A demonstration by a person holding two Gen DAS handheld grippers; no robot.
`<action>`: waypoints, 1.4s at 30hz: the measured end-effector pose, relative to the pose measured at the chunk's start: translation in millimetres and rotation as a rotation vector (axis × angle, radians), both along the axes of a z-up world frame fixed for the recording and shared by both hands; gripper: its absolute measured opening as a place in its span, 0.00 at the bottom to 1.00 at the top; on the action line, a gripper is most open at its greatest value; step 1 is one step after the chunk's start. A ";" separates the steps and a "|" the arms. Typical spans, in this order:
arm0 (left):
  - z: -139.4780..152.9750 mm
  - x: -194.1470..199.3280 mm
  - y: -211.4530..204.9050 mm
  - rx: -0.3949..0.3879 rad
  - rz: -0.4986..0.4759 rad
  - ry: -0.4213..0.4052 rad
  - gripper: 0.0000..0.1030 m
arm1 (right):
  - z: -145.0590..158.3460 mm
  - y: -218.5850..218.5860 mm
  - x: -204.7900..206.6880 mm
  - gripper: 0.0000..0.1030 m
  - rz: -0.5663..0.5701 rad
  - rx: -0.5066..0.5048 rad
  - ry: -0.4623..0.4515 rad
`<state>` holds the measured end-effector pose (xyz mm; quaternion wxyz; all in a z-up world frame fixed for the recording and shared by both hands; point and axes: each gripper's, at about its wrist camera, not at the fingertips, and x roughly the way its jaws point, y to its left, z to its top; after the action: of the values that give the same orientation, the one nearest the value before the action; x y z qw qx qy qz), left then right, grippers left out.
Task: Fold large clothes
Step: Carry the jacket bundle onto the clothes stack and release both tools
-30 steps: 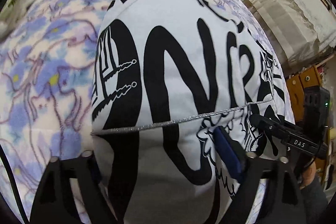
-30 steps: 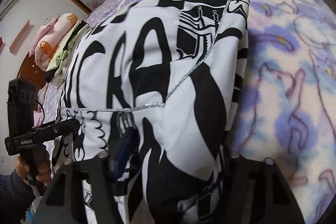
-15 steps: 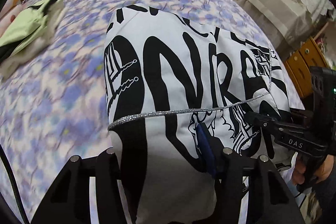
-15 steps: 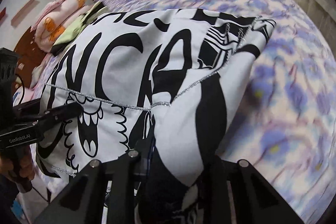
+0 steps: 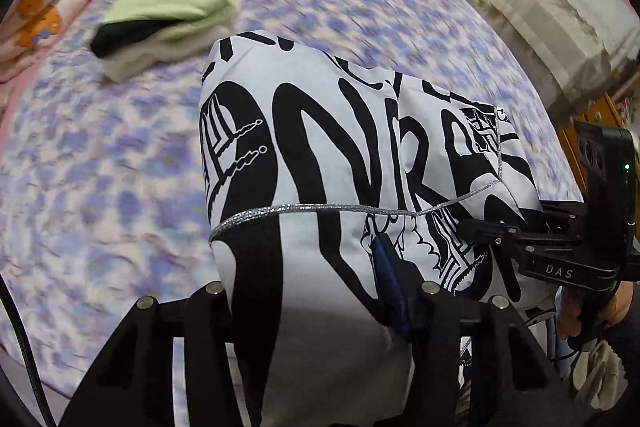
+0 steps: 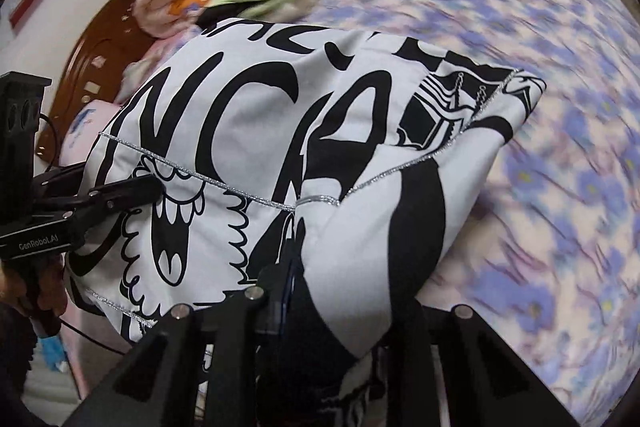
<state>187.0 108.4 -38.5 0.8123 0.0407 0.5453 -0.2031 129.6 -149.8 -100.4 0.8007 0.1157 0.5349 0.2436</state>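
Garment [image 5: 320, 155] is pinched by left gripper [image 5: 316, 291] and right gripper [image 6: 340, 291], held raised so it can be folded over bed [image 5: 100, 155].

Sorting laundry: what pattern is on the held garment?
Bold black lettering on white garment, clearest in left wrist view.

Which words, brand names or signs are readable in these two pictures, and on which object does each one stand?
"DAS": white letters on the right gripper, seen from the left wrist.
"GenRobot.AI": white letters on the left gripper, seen from the right wrist.
Big black letters on the white garment: single shapes like "N", "R" and "C" show, but folds cut them, so no whole word is readable.
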 end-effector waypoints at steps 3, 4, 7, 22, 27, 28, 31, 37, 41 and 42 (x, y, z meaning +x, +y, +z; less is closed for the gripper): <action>23.8 32.5 33.0 0.000 0.031 -0.043 0.49 | 29.0 29.2 32.3 0.22 0.021 0.012 -0.046; 34.0 49.5 45.4 -0.005 0.047 -0.060 0.49 | 39.7 39.1 48.0 0.22 0.026 0.018 -0.061; 61.7 107.7 75.0 -0.007 0.072 -0.112 0.49 | 70.0 66.8 99.6 0.22 0.031 0.033 -0.115; 76.9 454.9 161.6 -0.021 0.157 -0.288 0.51 | 105.2 155.0 406.1 0.22 -0.104 0.162 -0.302; -12.3 518.7 165.4 0.070 0.239 -0.158 0.62 | 24.2 165.3 466.3 0.25 -0.179 0.176 -0.123; -29.2 523.9 165.9 0.101 0.256 -0.156 0.71 | 6.2 164.5 467.7 0.33 -0.204 0.164 -0.104; -49.4 516.3 173.9 0.077 0.303 -0.191 0.93 | -22.9 155.2 463.4 0.46 -0.190 0.173 -0.159; -41.0 499.9 195.6 0.069 0.339 -0.229 0.96 | 2.8 158.8 449.7 0.57 -0.108 0.037 -0.221; -10.2 478.1 205.1 0.125 0.376 -0.305 0.90 | 39.8 155.9 437.3 0.57 -0.104 -0.100 -0.300; -0.2 470.1 207.6 0.118 0.383 -0.331 0.86 | 50.8 153.0 430.8 0.57 -0.113 -0.108 -0.329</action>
<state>657.1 316.0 -38.7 0.9103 0.0170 0.4135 -0.0041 560.4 3.2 -49.7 0.8949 0.0611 0.4017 0.1846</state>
